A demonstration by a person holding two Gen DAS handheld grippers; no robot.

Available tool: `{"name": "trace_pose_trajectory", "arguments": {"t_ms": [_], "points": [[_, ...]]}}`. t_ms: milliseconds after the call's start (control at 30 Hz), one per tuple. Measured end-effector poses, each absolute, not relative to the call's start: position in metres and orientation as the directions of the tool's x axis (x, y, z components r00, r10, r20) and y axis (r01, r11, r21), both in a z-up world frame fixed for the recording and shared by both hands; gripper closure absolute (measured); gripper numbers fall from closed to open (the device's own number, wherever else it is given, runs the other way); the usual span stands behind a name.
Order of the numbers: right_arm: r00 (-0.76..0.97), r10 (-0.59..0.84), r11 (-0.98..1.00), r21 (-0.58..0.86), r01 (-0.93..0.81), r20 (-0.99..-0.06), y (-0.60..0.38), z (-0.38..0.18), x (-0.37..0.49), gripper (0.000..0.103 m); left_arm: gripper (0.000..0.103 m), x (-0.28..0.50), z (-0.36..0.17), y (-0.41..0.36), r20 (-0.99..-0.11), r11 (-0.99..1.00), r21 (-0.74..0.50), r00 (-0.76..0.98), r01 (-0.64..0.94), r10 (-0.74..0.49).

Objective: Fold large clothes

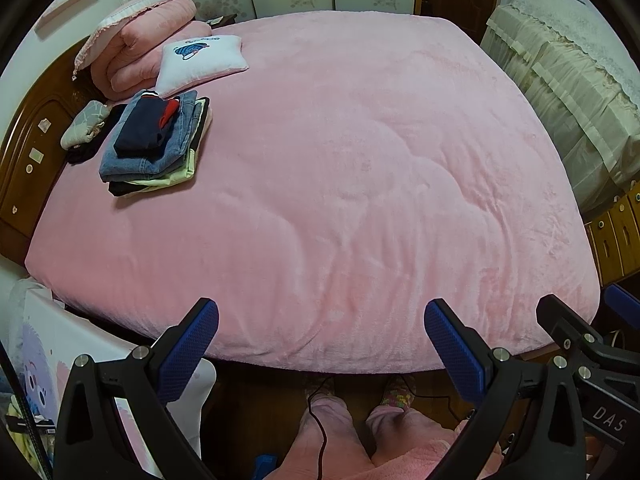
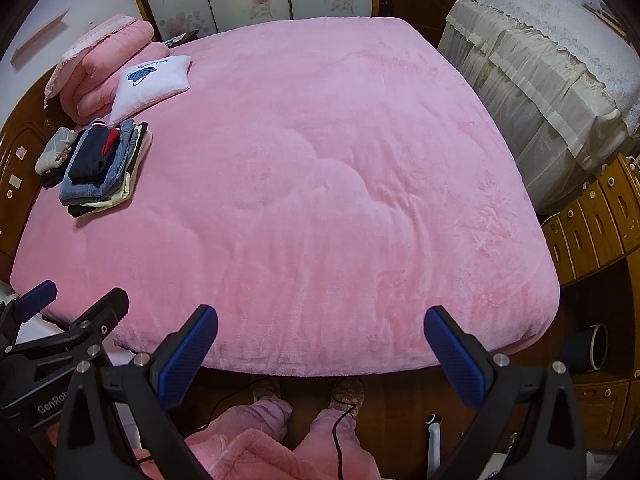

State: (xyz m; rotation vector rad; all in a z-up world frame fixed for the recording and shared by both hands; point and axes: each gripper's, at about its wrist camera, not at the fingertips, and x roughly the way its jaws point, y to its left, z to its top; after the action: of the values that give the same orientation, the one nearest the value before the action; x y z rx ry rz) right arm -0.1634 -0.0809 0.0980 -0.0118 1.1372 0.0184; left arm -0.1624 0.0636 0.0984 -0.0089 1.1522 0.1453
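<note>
A stack of folded clothes (image 1: 154, 142) lies at the far left of the pink bed (image 1: 340, 184), with a navy and red garment on top of folded denim and pale green pieces. In the right wrist view the same stack (image 2: 100, 168) sits near the headboard. My left gripper (image 1: 321, 344) hangs open over the bed's near edge, nothing between its blue pads. My right gripper (image 2: 321, 350) is open too, level with it and empty. Each gripper shows at the edge of the other's view. No unfolded garment lies on the bed.
A folded pink quilt (image 1: 140, 44) and a white cushion (image 1: 200, 60) lie by the wooden headboard (image 1: 24, 152). A lace-covered cabinet (image 2: 552, 92) and wooden drawers (image 2: 592, 216) stand to the right. A person's legs in pink trousers (image 2: 280, 440) and a black cable (image 1: 320, 424) are below.
</note>
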Motion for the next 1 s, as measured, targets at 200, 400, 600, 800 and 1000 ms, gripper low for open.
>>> {"name": "trace_pose_trajectory", "arguments": {"t_ms": [200, 400, 600, 800, 1000], "points": [[0.420, 0.010, 1.000, 0.001, -0.021, -0.908, -0.082, 0.098, -0.163, 0.000, 0.001, -0.163, 0.098, 0.064, -0.911, 0.991, 0.068, 0.397, -0.119, 0.110], [0.420, 0.010, 1.000, 0.001, -0.021, -0.907, -0.081, 0.098, -0.164, 0.000, 0.001, -0.163, 0.099, 0.064, -0.910, 0.990, 0.068, 0.398, -0.121, 0.111], [0.419, 0.011, 1.000, 0.002, -0.024, -0.908, -0.083, 0.098, -0.163, 0.000, 0.001, -0.163, 0.099, 0.063, -0.912, 0.990, 0.064, 0.396, -0.128, 0.110], [0.420, 0.011, 1.000, 0.002, -0.023, -0.907, -0.083, 0.099, -0.163, 0.000, 0.001, -0.162, 0.101, 0.057, -0.910, 0.989, 0.061, 0.399, -0.133, 0.110], [0.419, 0.010, 1.000, 0.001, -0.021, -0.908, -0.086, 0.099, -0.161, 0.000, 0.001, -0.160, 0.100, 0.049, -0.910, 0.989, 0.058, 0.400, -0.137, 0.109]]}}
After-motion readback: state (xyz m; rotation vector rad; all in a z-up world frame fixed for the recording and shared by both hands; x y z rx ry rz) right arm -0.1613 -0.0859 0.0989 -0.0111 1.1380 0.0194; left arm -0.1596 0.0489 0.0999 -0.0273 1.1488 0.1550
